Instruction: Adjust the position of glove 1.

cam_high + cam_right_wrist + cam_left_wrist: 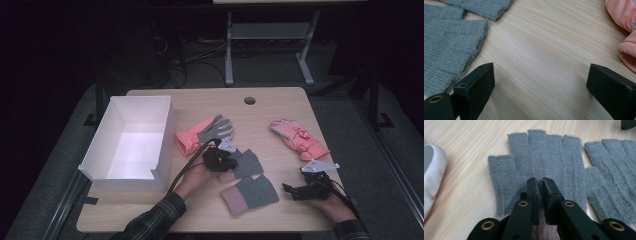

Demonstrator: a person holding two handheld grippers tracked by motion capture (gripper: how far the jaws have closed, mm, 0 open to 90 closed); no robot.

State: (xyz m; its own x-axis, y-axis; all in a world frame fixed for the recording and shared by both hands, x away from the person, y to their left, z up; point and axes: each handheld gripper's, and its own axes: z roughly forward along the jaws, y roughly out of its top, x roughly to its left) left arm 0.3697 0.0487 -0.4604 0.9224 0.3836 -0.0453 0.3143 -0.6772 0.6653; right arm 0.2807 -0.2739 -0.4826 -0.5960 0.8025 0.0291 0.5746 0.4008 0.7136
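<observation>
Two grey fingerless gloves with pink cuffs lie side by side near the table's front. The upper glove (248, 163) (541, 155) has my left gripper (231, 163) (540, 182) shut on it, the jaws pinching a fold of knit near the palm. The lower glove (252, 194) (614, 165) (446, 45) lies flat just left of my right gripper (290, 192) (541, 75). That gripper rests low over bare wood, open, with nothing between its jaws.
A white open box (131, 142) stands at the left. A pink and grey glove (205, 132) (432, 170) lies beyond my left gripper. A pink padded glove (299, 139) (624, 15) lies at the right. A cable hole (249, 100) sits near the far edge.
</observation>
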